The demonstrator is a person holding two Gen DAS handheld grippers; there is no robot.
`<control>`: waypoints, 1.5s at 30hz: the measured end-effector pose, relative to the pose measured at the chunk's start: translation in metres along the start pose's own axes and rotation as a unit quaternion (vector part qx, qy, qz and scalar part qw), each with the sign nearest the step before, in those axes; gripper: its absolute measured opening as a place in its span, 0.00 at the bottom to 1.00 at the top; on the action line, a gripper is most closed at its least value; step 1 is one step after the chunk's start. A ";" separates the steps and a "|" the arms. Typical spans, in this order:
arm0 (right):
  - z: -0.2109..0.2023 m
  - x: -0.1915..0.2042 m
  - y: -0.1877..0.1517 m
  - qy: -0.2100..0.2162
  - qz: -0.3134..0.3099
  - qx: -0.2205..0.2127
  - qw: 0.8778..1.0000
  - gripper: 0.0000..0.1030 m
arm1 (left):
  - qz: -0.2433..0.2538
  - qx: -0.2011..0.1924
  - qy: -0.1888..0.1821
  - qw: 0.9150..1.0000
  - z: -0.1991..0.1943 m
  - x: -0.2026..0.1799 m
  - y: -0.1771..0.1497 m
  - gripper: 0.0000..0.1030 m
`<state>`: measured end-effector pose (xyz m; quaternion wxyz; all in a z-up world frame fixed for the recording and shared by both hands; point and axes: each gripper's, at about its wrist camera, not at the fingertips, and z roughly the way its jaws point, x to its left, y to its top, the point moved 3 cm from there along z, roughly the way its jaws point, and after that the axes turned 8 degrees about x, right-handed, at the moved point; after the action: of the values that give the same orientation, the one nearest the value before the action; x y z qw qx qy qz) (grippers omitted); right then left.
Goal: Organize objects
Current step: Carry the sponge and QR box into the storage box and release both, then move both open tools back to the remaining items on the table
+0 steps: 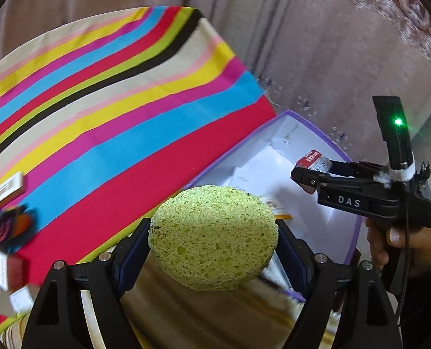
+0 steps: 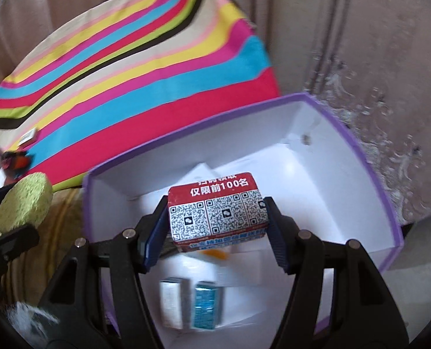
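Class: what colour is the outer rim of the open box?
Purple, with a white inside; the box shows best in the right wrist view.

Open purple-rimmed box (image 2: 387, 203) with bare white floor at centre right, small packs (image 2: 190, 305) crowding its bottom centre, striped cloth (image 1: 113, 116) mostly free upper left, clutter of boxes (image 1: 5, 261) lower left

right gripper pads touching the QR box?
Touching. The right wrist view shows both pads pressed flat against the ends of the QR box, held by the right gripper above the purple-rimmed box.
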<state>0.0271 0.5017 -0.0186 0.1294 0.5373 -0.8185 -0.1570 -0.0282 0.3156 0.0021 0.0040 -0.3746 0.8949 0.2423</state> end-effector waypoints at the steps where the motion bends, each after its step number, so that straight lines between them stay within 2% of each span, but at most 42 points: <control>1: -0.001 -0.005 0.000 -0.006 0.008 0.001 1.000 0.65 | 0.006 0.002 -0.004 1.000 0.003 -0.005 0.003 0.79; 7: -0.014 -0.040 0.006 -0.080 0.059 -0.006 0.995 0.77 | 0.026 0.014 -0.030 0.999 0.024 -0.030 0.024 0.80; 10: -0.023 -0.057 0.012 -0.122 0.083 0.011 0.989 0.80 | 0.026 0.021 -0.045 0.998 0.031 -0.040 0.033 0.80; 12: -0.031 -0.063 0.016 -0.132 0.084 0.029 0.987 0.80 | 0.025 0.029 -0.051 0.998 0.036 -0.045 0.038 0.80; 14: -0.047 -0.066 0.016 -0.138 0.085 0.029 0.986 0.80 | 0.023 0.041 -0.052 0.998 0.043 -0.048 0.042 0.81; 17: -0.073 -0.063 0.024 -0.170 0.066 0.031 0.983 0.81 | 0.012 0.054 -0.057 0.997 0.051 -0.048 0.044 0.83; 19: -0.086 -0.057 0.035 -0.218 0.041 0.047 0.974 0.82 | 0.006 0.054 -0.060 0.997 0.053 -0.047 0.047 0.85; 22: -0.111 -0.036 0.051 -0.303 -0.024 0.068 0.950 0.82 | 0.002 0.045 -0.059 0.997 0.047 -0.044 0.051 0.85; 24: -0.133 -0.012 0.059 -0.334 -0.074 0.054 0.938 0.83 | -0.009 0.042 -0.059 0.997 0.044 -0.037 0.052 0.85; 25: -0.148 0.001 0.062 -0.324 -0.090 0.030 0.941 0.83 | -0.022 0.040 -0.060 0.997 0.041 -0.032 0.052 0.85; 26: -0.165 0.015 0.065 -0.291 -0.100 0.011 0.951 0.83 | -0.031 0.039 -0.060 0.997 0.039 -0.027 0.052 0.85; 29: -0.194 0.040 0.072 -0.199 -0.123 0.001 0.972 0.83 | -0.052 0.039 -0.051 0.997 0.034 -0.012 0.048 0.85; 31: -0.205 0.055 0.079 -0.171 -0.143 -0.004 0.975 0.83 | -0.069 0.042 -0.047 0.996 0.032 0.000 0.044 0.85; 35: -0.217 0.074 0.081 -0.101 -0.174 0.017 0.979 0.83 | -0.097 0.037 -0.041 0.994 0.025 0.020 0.038 0.85; 39: -0.231 0.074 0.082 -0.094 -0.170 -0.001 0.981 0.84 | -0.111 0.032 -0.039 0.992 0.020 0.031 0.031 0.85; 45: -0.229 0.071 0.079 -0.114 -0.165 -0.002 0.980 0.84 | -0.116 0.025 -0.039 0.992 0.014 0.034 0.029 0.85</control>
<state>0.0201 0.4386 0.2263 0.0091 0.6433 -0.7277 -0.2379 -0.0748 0.3160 -0.0045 0.0767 -0.4662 0.8502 0.2321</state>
